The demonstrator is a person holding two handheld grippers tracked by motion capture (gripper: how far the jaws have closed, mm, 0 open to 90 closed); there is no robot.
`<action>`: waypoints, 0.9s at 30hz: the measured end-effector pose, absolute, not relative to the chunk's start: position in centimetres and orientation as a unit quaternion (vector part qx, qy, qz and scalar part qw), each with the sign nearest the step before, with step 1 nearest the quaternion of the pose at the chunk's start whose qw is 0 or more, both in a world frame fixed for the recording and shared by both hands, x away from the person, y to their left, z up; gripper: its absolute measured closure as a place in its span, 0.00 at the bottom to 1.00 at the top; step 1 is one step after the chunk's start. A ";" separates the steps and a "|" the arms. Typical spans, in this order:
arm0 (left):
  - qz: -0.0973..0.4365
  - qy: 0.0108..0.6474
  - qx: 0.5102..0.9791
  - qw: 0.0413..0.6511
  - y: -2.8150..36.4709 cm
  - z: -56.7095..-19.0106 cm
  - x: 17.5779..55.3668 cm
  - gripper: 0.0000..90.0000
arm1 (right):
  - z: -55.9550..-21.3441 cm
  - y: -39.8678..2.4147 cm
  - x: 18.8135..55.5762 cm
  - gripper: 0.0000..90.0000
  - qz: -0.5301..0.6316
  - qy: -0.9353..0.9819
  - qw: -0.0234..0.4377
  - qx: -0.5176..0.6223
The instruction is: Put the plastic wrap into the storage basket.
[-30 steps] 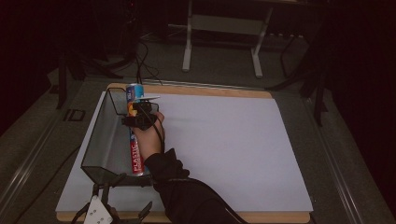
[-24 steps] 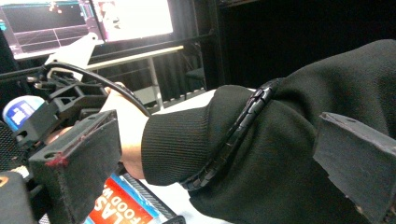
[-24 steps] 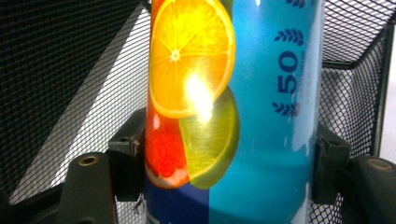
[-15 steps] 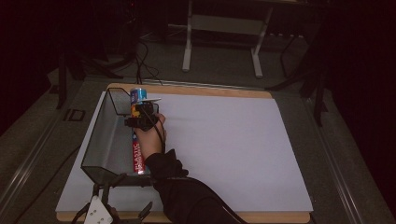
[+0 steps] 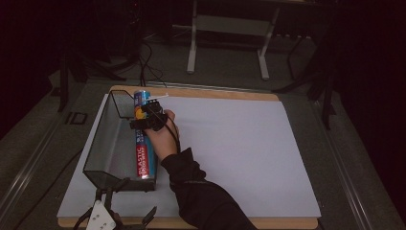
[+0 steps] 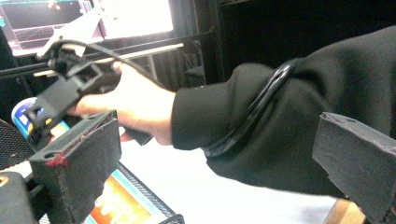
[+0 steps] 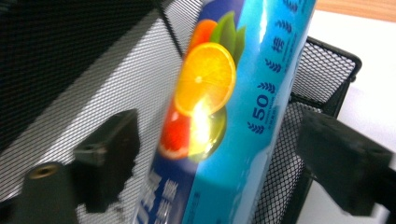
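Left gripper [image 5: 115, 221] lies at the near left edge of the bench [image 5: 239, 143], jaws wide apart around nothing, just near of the black mesh tray [image 5: 107, 143]. Plastic wrap roll [image 5: 143, 148] lies lengthwise along the tray's right side, its far end sticking up over the far rim. Right gripper [image 5: 146, 117], held in the right hand [image 5: 163, 136], is at the roll's far end; in the right gripper view its jaws flank the roll [image 7: 224, 107] on both sides, apart, with visible gaps, not touching it.
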State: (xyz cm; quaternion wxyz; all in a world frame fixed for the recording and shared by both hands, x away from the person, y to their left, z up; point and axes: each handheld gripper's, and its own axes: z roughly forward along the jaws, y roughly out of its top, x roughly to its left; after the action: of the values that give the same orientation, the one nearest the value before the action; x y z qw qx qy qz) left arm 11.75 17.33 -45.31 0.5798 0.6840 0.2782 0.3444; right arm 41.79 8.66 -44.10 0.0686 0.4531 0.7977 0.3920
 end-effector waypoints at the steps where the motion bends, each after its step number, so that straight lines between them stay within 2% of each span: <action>1: 0.344 0.278 0.684 0.580 17.3 -45.3 11.7 0.02 | -44.1 8.7 41.8 0.14 0.392 0.798 0.069 0.453; 8: 0.345 0.279 0.686 0.577 17.2 -45.4 11.8 0.02 | -41.8 6.5 40.2 0.15 0.406 0.814 0.085 0.407; 11: 0.343 0.281 0.686 0.577 17.2 -45.4 11.8 0.02 | -41.2 5.4 39.4 0.15 0.411 0.821 0.075 0.388; 14: 0.343 0.281 0.686 0.577 17.1 -45.4 11.8 0.02 | -41.0 4.1 38.5 0.15 0.418 0.826 0.060 0.374; 27: 0.338 0.283 0.690 0.575 16.8 -45.4 11.9 0.02 | -40.5 -1.5 34.9 0.15 0.442 0.833 0.067 0.326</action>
State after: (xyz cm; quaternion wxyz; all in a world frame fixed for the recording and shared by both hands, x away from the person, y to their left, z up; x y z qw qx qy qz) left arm 11.92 16.84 -45.45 0.5746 0.6896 0.2825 0.3384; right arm 34.86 -1.47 -40.55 0.0674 0.3259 0.8332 0.4416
